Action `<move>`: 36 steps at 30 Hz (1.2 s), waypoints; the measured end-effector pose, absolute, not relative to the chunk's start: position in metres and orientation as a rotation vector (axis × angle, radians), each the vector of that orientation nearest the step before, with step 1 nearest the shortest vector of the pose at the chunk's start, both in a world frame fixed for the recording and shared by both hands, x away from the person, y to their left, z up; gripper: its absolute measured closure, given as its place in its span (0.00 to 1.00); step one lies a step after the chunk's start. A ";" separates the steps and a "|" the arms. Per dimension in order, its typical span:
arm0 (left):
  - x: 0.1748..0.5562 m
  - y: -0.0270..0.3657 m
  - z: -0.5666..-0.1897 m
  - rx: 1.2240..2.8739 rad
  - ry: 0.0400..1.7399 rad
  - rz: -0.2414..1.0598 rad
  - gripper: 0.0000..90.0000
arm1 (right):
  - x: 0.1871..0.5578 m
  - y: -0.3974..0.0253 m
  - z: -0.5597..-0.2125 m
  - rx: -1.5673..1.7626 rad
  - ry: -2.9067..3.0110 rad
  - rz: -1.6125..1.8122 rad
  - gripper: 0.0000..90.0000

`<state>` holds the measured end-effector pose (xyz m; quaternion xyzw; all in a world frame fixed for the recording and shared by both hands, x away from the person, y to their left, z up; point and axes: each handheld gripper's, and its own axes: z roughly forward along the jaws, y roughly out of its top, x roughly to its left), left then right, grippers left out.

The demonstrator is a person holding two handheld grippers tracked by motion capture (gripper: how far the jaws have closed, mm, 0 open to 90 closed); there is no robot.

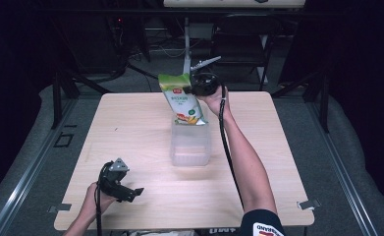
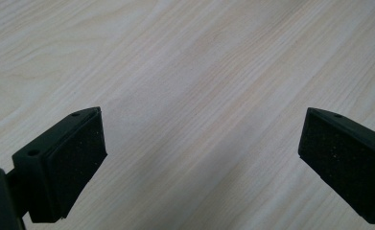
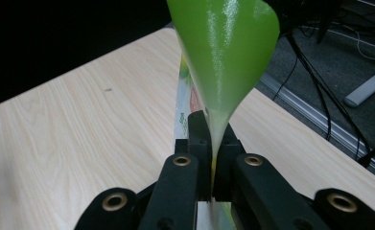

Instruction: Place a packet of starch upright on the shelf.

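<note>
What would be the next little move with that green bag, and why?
Probably lower it straight down. The right hand-held gripper is shut on the top edge of the green bag, which hangs with its bottom just above the far rim of the clear plastic box. The left hand-held gripper rests open near the table's front edge.

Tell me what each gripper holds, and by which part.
The right gripper holds the green bag by its top edge, jaws shut on it, above the clear box. The left gripper holds nothing; its jaws are open.

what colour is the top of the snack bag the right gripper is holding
Bright green on the glossy plastic snack bag, clearest in the right gripper view.
</note>
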<state>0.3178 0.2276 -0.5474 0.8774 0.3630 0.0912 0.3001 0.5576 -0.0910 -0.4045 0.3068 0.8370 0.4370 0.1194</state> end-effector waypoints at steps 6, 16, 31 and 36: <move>0.318 0.227 -0.547 2.322 0.964 0.232 0.02 | 0.562 -0.089 -0.419 0.902 2.456 1.249 1.00; 0.317 0.227 -0.547 2.321 0.967 0.235 0.03 | 0.562 -0.092 -0.423 0.904 2.453 1.222 1.00; 0.317 0.227 -0.547 2.326 0.966 0.237 0.03 | 0.560 -0.111 -0.441 1.001 2.444 1.174 1.00; 0.317 0.227 -0.547 2.328 0.965 0.238 0.03 | 0.561 -0.120 -0.450 1.059 2.424 1.127 1.00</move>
